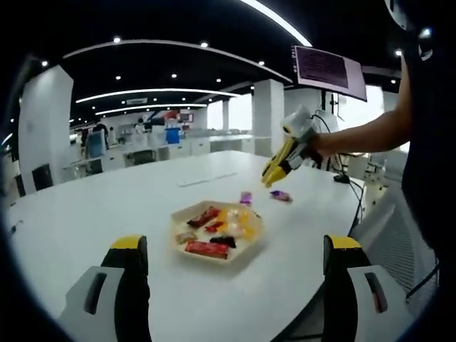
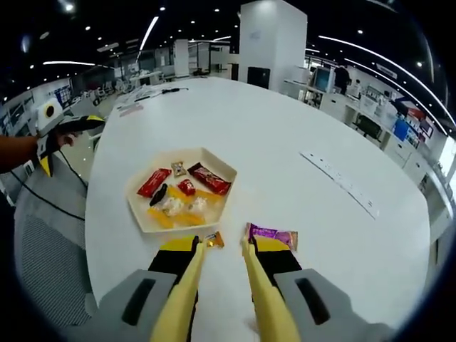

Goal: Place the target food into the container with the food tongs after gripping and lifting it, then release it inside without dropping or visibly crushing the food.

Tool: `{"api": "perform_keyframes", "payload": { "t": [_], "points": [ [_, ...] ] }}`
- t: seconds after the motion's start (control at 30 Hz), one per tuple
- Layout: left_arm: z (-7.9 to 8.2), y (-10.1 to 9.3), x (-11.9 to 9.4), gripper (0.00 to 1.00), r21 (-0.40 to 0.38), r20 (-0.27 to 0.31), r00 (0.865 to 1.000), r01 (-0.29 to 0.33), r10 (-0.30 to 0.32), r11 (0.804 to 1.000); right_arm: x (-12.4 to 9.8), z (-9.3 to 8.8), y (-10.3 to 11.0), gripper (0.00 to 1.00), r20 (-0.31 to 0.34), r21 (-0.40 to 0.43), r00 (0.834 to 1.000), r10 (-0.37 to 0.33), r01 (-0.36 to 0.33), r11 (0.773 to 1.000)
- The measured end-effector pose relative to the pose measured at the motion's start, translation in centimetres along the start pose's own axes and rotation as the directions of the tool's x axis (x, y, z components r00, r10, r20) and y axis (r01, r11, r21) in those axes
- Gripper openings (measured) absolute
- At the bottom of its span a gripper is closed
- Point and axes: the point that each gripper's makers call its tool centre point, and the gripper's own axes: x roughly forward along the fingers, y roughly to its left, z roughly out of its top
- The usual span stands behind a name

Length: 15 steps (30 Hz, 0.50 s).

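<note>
We see the right gripper clamped on yellow food tongs, their tips parted above a purple-wrapped snack lying on the white desk. It lies just beside the cream hexagonal tray of wrapped snacks. Our left gripper stands wide open, empty, in an open-plan office.

We see a shallow, cream, six-sided container lying flat on the white counter, loaded with wrapped snacks: red packets, yellow ones, a dark one and a small pale one. Just outside its rim lie two more wrapped pieces: a purple packet, flat on the counter, and a small orange candy beside it. The yellow tongs reach with open tips between those two pieces.
</note>
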Motion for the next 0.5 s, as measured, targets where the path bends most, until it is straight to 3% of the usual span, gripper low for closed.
{"api": "perform_keyframes", "payload": {
  "t": [0.27, 0.5],
  "points": [
    [-0.1, -0.6, 0.2, 0.99, 0.005, -0.009, 1.000, 0.018, -0.018, 1.000, -0.6, -1.0, -1.4, 0.28, -0.010, 0.013, 0.999, -0.030, 0.030, 0.999],
    [-0.2, -0.3, 0.1, 0.99, -0.013, -0.006, 1.000, 0.008, -0.008, 1.000, -1.5, -2.9, -3.1, 0.28, -0.043, 0.018, 0.997, -0.070, 0.071, 0.997]
  ]
}}
